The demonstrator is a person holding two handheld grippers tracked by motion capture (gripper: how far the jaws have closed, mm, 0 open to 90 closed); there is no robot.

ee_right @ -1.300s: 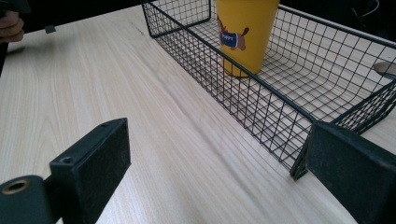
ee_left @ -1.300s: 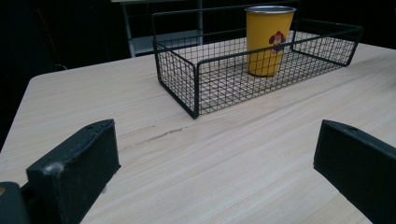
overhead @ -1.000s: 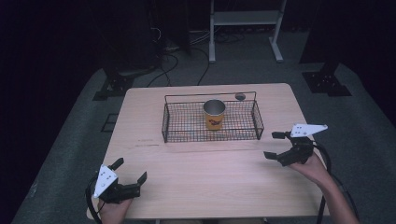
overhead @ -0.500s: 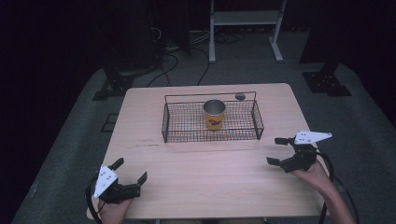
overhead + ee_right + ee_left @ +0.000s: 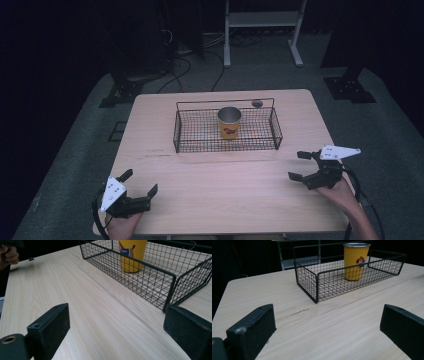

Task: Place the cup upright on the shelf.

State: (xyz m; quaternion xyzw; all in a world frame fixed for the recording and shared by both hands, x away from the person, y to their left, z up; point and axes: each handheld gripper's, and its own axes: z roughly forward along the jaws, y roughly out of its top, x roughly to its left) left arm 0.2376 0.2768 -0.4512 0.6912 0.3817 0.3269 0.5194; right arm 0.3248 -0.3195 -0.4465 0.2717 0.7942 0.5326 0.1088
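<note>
A yellow cup (image 5: pixel 229 122) with a metal rim stands upright inside a black wire basket (image 5: pixel 187 141) at the far middle of the wooden table (image 5: pixel 225 180). In the left gripper view the cup (image 5: pixel 356 261) and basket (image 5: pixel 317 280) lie ahead; the right gripper view shows the cup (image 5: pixel 132 255) and the basket (image 5: pixel 160 285) too. My left gripper (image 5: pixel 140 183) rests open at the near left corner with nothing between its jaws. My right gripper (image 5: pixel 299 165) is open near the right edge, also holding nothing.
A small dark round object (image 5: pixel 257 103) lies on the table behind the basket. A white metal stand (image 5: pixel 260 30) and cables sit on the floor beyond the table. In the right gripper view the person's other hand (image 5: pixel 10 255) appears at far left.
My right gripper has drawn back toward the near right edge of the table, away from the basket. The left gripper has stayed put.
</note>
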